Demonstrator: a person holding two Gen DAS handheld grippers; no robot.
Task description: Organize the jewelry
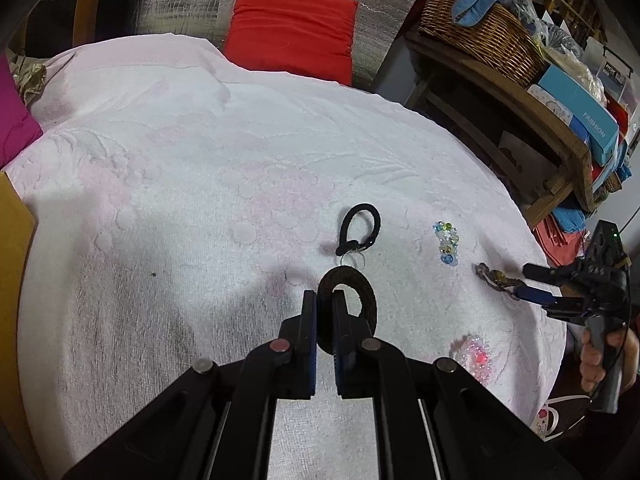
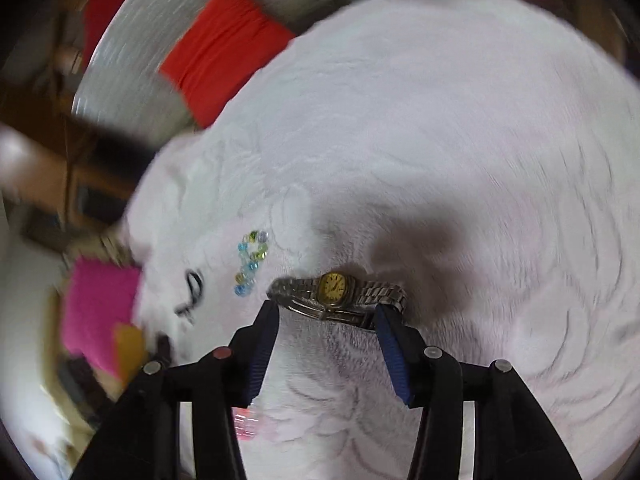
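My left gripper [image 1: 325,300] is shut on a dark brown braided ring bracelet [image 1: 362,292], held just above the white towel [image 1: 180,200]. Beyond it lies a black cord loop [image 1: 359,227] with a small metal ring. To the right, a bracelet of blue and green glass beads [image 1: 446,242] rests on the towel. In the right wrist view my right gripper [image 2: 326,314] stands open, and a silver watch with a gold face [image 2: 334,289] lies across its fingertips on the towel. The bead bracelet [image 2: 250,262] and the black cord loop [image 2: 194,285] show further left. The left wrist view shows the watch [image 1: 494,278] at the right gripper [image 1: 524,282].
A pink beaded piece [image 1: 474,356] lies near the towel's right edge. A red cushion [image 1: 292,28] sits behind the table, and a magenta cushion [image 1: 16,124] at the left. A wooden shelf with a wicker basket [image 1: 480,28] and boxes stands to the right. A hand [image 1: 596,360] holds the right gripper.
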